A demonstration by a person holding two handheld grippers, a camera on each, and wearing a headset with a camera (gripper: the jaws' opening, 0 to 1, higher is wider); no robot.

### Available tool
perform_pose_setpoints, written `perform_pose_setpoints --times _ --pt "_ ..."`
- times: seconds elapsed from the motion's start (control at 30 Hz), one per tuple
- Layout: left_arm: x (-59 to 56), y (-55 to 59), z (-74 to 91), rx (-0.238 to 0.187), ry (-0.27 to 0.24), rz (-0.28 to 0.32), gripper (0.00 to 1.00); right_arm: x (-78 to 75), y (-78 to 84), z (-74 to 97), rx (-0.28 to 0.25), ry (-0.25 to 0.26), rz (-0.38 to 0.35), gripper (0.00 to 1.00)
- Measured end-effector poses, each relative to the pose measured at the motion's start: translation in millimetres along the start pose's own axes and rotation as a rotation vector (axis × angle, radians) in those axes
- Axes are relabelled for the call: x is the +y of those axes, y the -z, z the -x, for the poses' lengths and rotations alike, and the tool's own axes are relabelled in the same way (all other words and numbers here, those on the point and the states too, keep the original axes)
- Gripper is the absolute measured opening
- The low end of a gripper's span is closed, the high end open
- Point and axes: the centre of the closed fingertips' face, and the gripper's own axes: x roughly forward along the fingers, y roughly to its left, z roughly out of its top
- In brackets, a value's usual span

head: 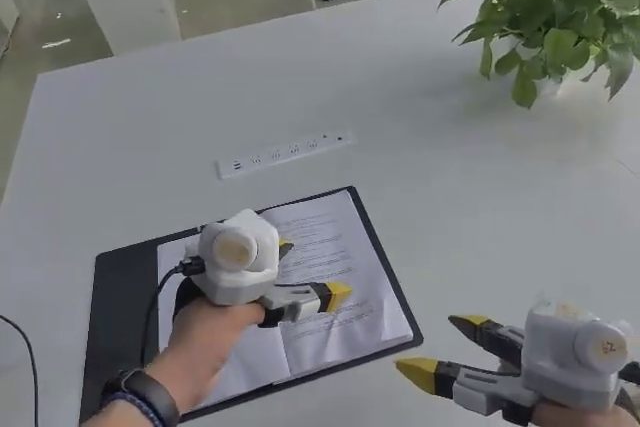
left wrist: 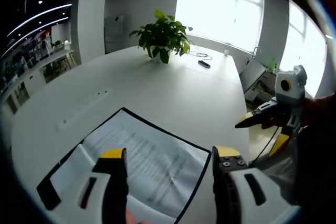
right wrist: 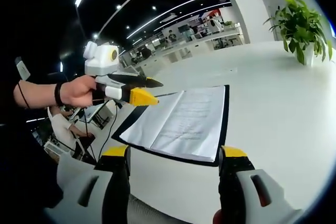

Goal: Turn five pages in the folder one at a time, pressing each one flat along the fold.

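Note:
A black folder lies open on the white table, with printed pages on its right half. My left gripper hovers open above the pages near the fold, its yellow-tipped jaws pointing right and holding nothing. My right gripper stands open just off the folder's lower right corner, over bare table, jaws pointing left. In the left gripper view the open jaws of my left gripper frame the pages. In the right gripper view the folder lies ahead of my right gripper, with my left gripper above its left side.
A white power strip lies on the table beyond the folder. A green potted plant stands at the far right corner. The table's near edge runs close to my right gripper. Other desks and floor lie beyond the table.

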Motion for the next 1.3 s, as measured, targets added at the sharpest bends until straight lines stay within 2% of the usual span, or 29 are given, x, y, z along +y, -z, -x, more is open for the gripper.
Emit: perform_pose_setpoints --times 0.13,0.23,0.3,0.37,0.67,0.77,0.87,0.97,1.0,1.03,1.2,1.3 --pt "-3.1 3.2 -22.8 0.008 0.002 0.046 0.66 -1.6 -2.6 -1.0 -0.015 -0.003 -0.014 0.68" --pt "-8.3 9.3 -40.6 0.025 0.003 0.038 0.66 -4.3 -1.3 -0.4 -0.007 -0.002 -0.008 0.68" --pt "-13.1 18.2 -52.7 0.055 0.014 0.033 0.67 -3.9 -2.3 0.9 -0.008 -0.005 -0.011 0.68" --pt "-16.7 24.4 -63.4 0.068 0.022 0.041 0.67 -5.3 -2.0 2.2 -0.005 -0.003 -0.012 0.68" --pt "-28.2 51.0 -96.8 0.137 0.025 0.005 0.69 -8.5 1.6 6.3 0.000 0.003 -0.038 0.68" --pt "-31.0 57.9 -103.8 0.154 0.014 -0.008 0.70 -9.9 3.9 6.9 0.005 0.001 -0.045 0.68" --pt "-34.8 73.6 -108.9 0.217 0.009 -0.084 0.69 -11.2 7.3 6.7 0.019 -0.001 -0.044 0.67" --pt "-37.1 79.9 -112.5 0.226 -0.002 -0.098 0.69 -11.0 11.4 6.7 0.038 -0.006 -0.038 0.67" --pt "-35.1 83.8 -112.0 0.245 -0.012 -0.128 0.68 -10.9 13.0 6.7 0.045 -0.008 -0.036 0.67" --pt "-35.4 85.1 -112.6 0.243 -0.021 -0.158 0.68 -10.9 13.3 6.8 0.046 -0.008 -0.036 0.67" --pt "-32.5 82.5 -112.4 0.223 -0.031 -0.118 0.66 -11.9 11.6 7.2 0.034 -0.011 -0.061 0.66" --pt "-32.0 82.5 -112.0 0.215 -0.030 -0.111 0.65 -11.7 14.3 4.8 0.047 -0.018 -0.056 0.66"
